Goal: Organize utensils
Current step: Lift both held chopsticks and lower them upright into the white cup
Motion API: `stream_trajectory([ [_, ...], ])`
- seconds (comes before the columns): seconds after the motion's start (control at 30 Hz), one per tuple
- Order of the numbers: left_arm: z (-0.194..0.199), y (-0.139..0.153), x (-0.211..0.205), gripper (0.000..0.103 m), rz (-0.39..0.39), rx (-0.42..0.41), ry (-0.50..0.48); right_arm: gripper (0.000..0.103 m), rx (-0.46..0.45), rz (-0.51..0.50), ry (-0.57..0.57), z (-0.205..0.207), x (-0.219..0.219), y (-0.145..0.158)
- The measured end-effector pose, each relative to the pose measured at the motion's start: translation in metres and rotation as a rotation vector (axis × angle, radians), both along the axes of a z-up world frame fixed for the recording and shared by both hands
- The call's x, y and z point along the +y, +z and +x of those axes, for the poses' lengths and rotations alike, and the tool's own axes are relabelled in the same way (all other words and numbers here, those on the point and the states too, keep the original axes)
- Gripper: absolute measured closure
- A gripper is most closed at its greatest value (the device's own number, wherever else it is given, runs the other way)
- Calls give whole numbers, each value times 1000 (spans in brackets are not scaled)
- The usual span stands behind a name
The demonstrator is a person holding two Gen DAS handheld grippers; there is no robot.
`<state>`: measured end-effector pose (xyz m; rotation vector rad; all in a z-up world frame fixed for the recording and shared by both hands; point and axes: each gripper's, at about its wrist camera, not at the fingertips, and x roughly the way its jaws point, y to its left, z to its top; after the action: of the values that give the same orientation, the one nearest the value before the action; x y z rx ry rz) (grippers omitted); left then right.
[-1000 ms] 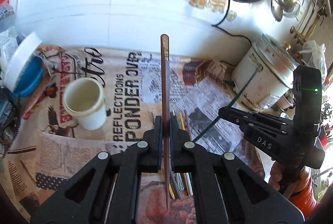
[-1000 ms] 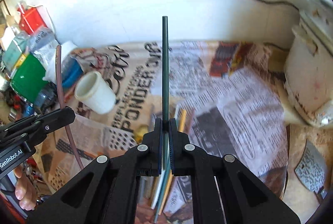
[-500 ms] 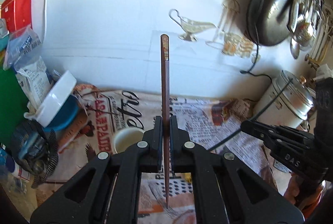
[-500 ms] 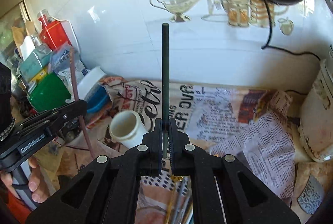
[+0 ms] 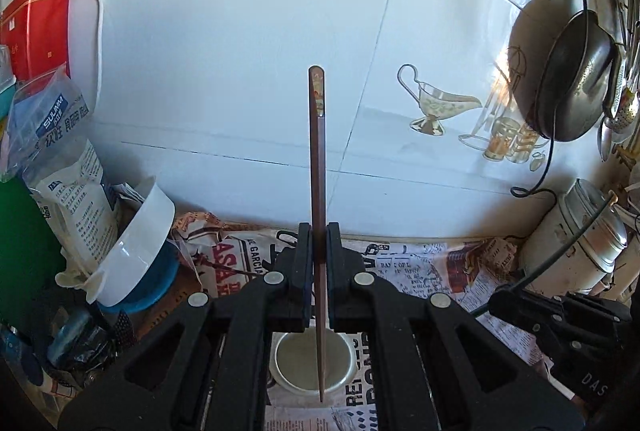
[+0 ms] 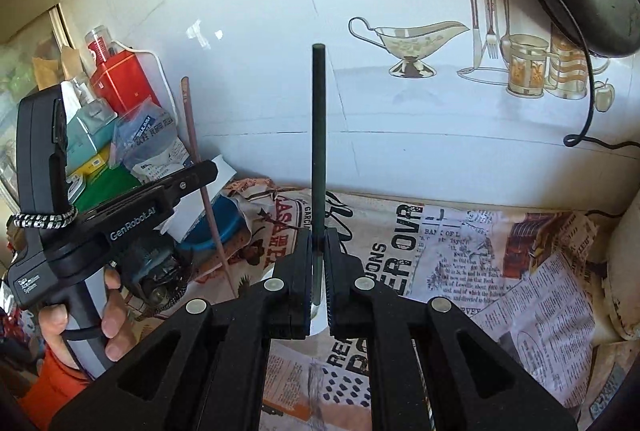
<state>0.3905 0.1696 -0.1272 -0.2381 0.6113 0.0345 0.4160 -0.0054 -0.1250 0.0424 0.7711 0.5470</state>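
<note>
left gripper [image 5: 319, 251]: jaws clamped on a brown chopstick [image 5: 317, 191]. Stick runs straight up the middle of the left wrist view, decorated blunt end far, thin tip near, over the cup mouth.
right gripper [image 6: 319, 251]: jaws clamped on a dark green chopstick [image 6: 319, 135]. Blunt end points far toward the tiled wall [image 6: 248, 31]; near end sits between the pads.
white cup [image 5: 312, 363]: upright on the newspaper [image 6: 460, 243], near side, mostly hidden behind the left gripper's jaws. Brown tip is above its opening; cannot tell whether it is inside the cup.
cross view: from the right wrist camera the left gripper sits at left, a hand [image 6: 80, 319] around its handle, brown stick tilted through its jaws. From the left wrist camera the right gripper's black body shows at near right.
left clutter: white bag [image 5: 76, 199], red box [image 5: 36, 27], white and blue container [image 5: 132, 263], against the wall.
right side: rice cooker [image 5: 576, 247] on the counter, dark pan [image 5: 572, 79] hanging on the wall above it, black cord [image 5: 560, 31] trailing down.
</note>
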Motion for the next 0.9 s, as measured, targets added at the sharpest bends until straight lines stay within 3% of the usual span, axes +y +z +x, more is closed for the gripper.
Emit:
stream_trajectory([
  [0.27, 24, -33, 7, 99, 7, 25, -12, 98, 63, -21, 8, 16, 27, -29],
  [0.57, 31, -82, 8, 99, 18, 127, -41, 98, 163, -73, 19, 31, 43, -70],
  [0.9, 27, -98, 10, 99, 12, 224, -52, 97, 203, -92, 30, 40, 52, -88],
])
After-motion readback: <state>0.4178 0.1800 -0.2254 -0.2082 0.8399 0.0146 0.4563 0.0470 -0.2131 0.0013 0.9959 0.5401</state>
